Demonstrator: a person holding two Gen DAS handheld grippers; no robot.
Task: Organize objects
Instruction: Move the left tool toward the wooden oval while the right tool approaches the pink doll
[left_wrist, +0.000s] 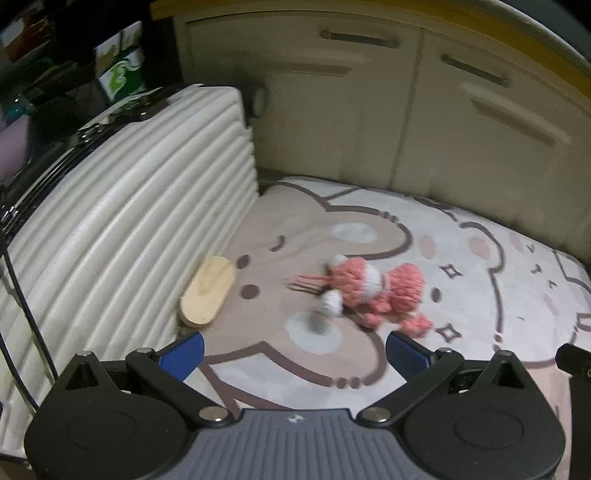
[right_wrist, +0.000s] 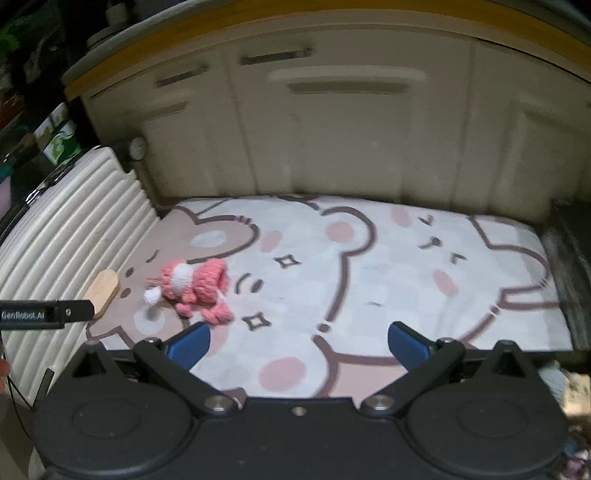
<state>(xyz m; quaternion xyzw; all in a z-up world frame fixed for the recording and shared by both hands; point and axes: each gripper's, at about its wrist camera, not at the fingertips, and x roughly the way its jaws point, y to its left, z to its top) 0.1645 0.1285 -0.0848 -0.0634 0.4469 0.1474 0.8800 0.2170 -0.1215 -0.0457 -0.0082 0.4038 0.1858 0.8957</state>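
A pink and white knitted toy (left_wrist: 369, 291) lies on a cartoon-bear rug (left_wrist: 480, 295), just ahead of my left gripper (left_wrist: 295, 350), which is open and empty. A pale wooden oval piece (left_wrist: 207, 291) lies beside a ribbed white suitcase (left_wrist: 129, 229). In the right wrist view the toy (right_wrist: 195, 290) lies to the far left of my right gripper (right_wrist: 299, 343), which is open and empty above the rug (right_wrist: 406, 266). The wooden piece (right_wrist: 105, 290) shows there too, partly behind the left gripper's black body (right_wrist: 44, 314).
Cream cabinet doors (right_wrist: 332, 140) with bar handles stand behind the rug. The suitcase (right_wrist: 66, 236) bounds the rug's left side. Dark cluttered shelves with a green box (left_wrist: 122, 70) are at the far left. A dark edge (right_wrist: 569, 266) borders the rug's right side.
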